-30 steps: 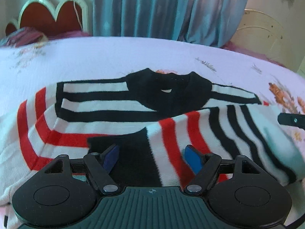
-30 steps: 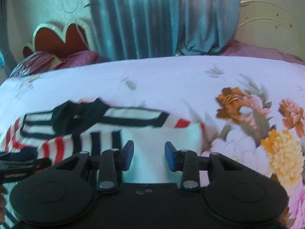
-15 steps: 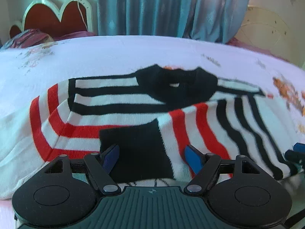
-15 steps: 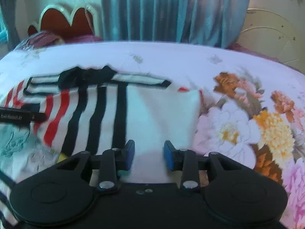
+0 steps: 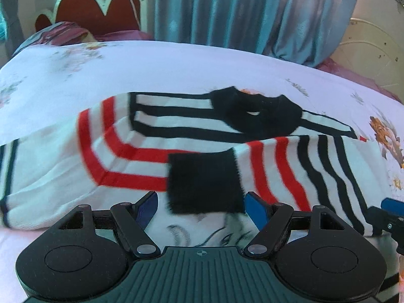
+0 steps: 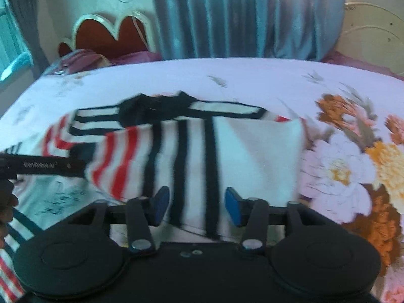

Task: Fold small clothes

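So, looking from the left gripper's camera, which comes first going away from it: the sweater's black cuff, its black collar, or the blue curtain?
1. Black cuff, just ahead between the left gripper fingers.
2. Black collar, farther up the striped sweater, slightly right.
3. Blue curtain, past the bed, at the back wall.

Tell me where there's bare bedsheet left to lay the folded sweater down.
Two free patches. One is the wide strip of sheet between the striped sweater collar and the curtain and headboard. The other is the flowered stretch right of the sweater's white edge. It is crowded nearest both open grippers, left and right, where cloth covers the bed.
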`<state>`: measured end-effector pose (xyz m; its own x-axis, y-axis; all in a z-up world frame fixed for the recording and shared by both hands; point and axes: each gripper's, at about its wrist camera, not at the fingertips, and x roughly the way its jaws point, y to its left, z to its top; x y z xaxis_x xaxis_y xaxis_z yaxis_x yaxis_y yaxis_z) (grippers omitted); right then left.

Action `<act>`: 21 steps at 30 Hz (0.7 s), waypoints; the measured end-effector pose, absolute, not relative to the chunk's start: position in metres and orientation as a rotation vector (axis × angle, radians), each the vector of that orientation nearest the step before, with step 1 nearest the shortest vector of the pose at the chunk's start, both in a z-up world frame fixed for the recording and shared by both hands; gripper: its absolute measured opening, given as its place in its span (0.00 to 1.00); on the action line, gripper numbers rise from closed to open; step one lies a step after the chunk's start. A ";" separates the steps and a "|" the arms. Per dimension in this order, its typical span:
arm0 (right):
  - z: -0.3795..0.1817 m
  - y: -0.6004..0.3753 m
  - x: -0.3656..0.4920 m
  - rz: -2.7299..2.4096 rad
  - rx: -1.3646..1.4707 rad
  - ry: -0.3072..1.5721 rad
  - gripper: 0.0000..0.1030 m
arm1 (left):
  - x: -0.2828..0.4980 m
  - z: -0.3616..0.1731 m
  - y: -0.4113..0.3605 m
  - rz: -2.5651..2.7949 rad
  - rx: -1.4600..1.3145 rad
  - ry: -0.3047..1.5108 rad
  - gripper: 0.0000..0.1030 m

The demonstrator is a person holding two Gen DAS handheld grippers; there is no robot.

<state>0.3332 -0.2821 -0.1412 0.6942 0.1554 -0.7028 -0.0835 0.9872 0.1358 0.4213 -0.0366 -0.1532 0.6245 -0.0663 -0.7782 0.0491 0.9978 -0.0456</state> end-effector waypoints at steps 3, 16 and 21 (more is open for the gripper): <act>-0.134 -0.263 0.333 0.176 0.095 0.779 0.49 | 0.414 -0.148 -0.016 -0.040 -0.045 0.903 0.74; -0.120 -0.155 0.338 0.255 0.084 0.779 0.55 | 0.396 -0.143 0.108 0.068 -0.123 0.885 0.85; -0.122 -0.106 0.345 0.285 0.070 0.782 0.55 | 0.387 -0.148 0.175 0.151 -0.176 0.892 0.85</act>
<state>0.3454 -0.1057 -0.1216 0.6733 0.2791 -0.6847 -0.2274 0.9593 0.1675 0.3866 0.1752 -0.1482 0.6186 0.0576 -0.7836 -0.2036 0.9750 -0.0891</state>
